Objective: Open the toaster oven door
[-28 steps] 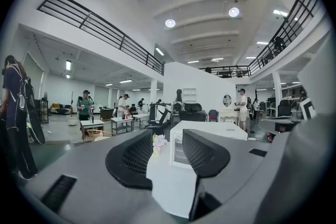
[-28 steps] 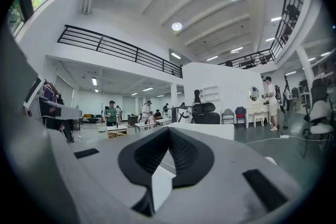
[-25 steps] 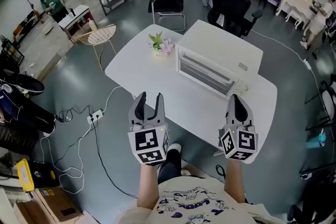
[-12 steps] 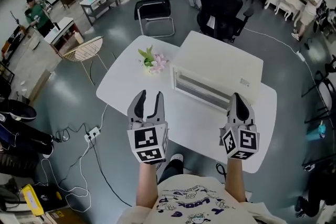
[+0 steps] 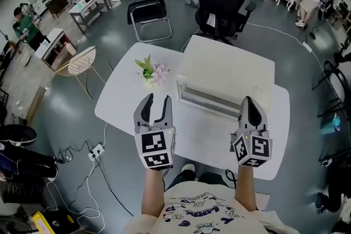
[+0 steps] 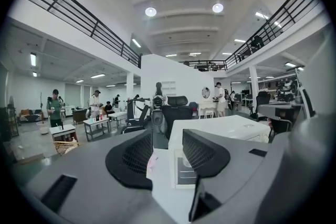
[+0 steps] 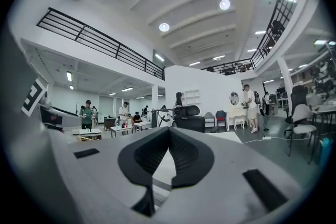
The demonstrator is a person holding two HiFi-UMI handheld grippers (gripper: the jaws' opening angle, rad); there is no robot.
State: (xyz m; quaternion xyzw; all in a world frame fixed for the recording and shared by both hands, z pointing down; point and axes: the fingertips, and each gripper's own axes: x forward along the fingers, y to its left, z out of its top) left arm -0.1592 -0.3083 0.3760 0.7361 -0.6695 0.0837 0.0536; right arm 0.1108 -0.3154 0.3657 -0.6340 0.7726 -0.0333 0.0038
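Reaching the toaster oven (image 5: pixel 225 76) is the step in hand: it sits shut on the table (image 5: pixel 126 101), door (image 5: pixel 205 97) facing the person. The left gripper (image 5: pixel 156 102), fingers wide and empty, should be brought squarely to the door's top edge; the right gripper (image 5: pixel 249 104) has its fingers pressed together.

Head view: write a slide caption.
Left tongs open, right tongs shut, both held short of the closed white toaster oven on a white table.

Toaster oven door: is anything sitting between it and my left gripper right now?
Nothing visible does. Only bare white table lies between the left gripper and the toaster oven door. The potted flowers stand beside the oven's left end, off that line.
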